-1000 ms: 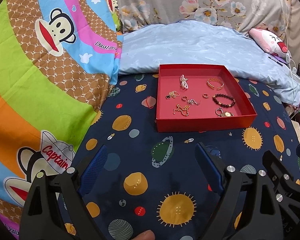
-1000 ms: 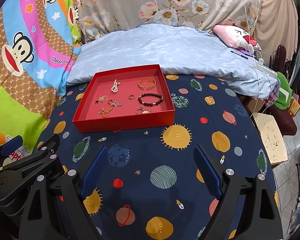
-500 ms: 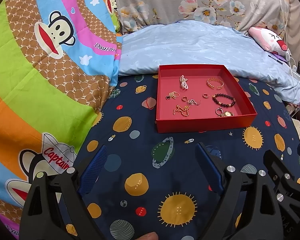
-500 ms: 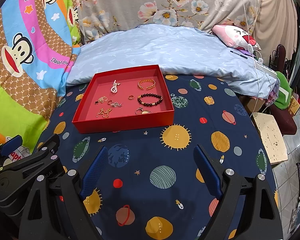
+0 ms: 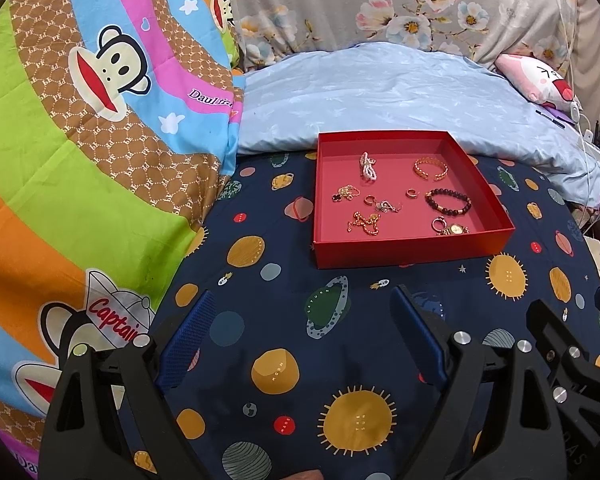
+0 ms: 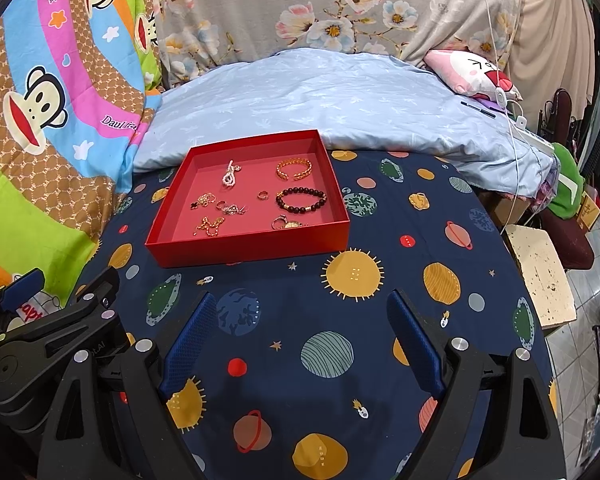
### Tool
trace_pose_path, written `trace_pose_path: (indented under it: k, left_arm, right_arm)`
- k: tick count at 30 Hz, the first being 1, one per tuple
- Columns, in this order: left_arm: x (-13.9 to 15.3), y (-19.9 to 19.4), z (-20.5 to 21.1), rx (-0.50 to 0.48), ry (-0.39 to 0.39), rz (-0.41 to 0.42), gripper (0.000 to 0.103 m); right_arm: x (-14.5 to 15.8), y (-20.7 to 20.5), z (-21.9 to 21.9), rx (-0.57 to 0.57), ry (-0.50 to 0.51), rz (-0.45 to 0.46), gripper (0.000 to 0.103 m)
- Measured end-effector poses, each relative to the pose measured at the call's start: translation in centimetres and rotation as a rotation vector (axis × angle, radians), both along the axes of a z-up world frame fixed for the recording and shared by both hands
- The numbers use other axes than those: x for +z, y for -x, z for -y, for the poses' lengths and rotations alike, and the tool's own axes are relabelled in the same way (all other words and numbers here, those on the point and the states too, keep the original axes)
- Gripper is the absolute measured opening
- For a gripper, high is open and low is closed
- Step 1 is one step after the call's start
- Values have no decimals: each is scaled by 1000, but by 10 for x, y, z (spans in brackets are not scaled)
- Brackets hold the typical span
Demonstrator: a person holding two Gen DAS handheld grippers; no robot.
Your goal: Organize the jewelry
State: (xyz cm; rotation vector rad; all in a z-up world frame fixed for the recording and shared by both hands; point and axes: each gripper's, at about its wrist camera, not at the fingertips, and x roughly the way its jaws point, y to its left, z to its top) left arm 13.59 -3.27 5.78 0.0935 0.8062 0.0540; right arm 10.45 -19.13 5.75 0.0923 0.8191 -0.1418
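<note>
A shallow red tray (image 5: pixel 400 246) (image 6: pixel 244 250) lies on the dark planet-print sheet. In it are several pieces: a pearl strand (image 5: pixel 367 166) (image 6: pixel 230 175), a gold cuff bracelet (image 5: pixel 431 168) (image 6: pixel 294 168), a dark bead bracelet (image 5: pixel 448 202) (image 6: pixel 301 199), a small ring (image 5: pixel 411 193), gold chains (image 5: pixel 365 222) (image 6: pixel 209 226) and a small gold watch (image 5: pixel 452 229) (image 6: pixel 290 224). My left gripper (image 5: pixel 302 332) and my right gripper (image 6: pixel 300 334) are both open and empty, held side by side over the sheet well short of the tray.
A light blue pillow (image 6: pixel 340 96) lies behind the tray. A colourful monkey-print blanket (image 5: pixel 80 140) rises on the left. A pink plush (image 6: pixel 472 70) and cables lie at the far right, where the bed edge drops to a stool (image 6: pixel 540 280).
Both views have shifted very slightly; the tray sits a touch lower and nearer in the frames. Both grippers stay open and empty.
</note>
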Motion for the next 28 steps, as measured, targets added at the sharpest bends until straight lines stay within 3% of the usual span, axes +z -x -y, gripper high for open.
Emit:
trace_pose_path:
  k: [28]
  left_arm:
    - [-1,-7,1,-7,13,-10,86]
  right_arm:
    - [-3,0,-1,-5,6,-5,86]
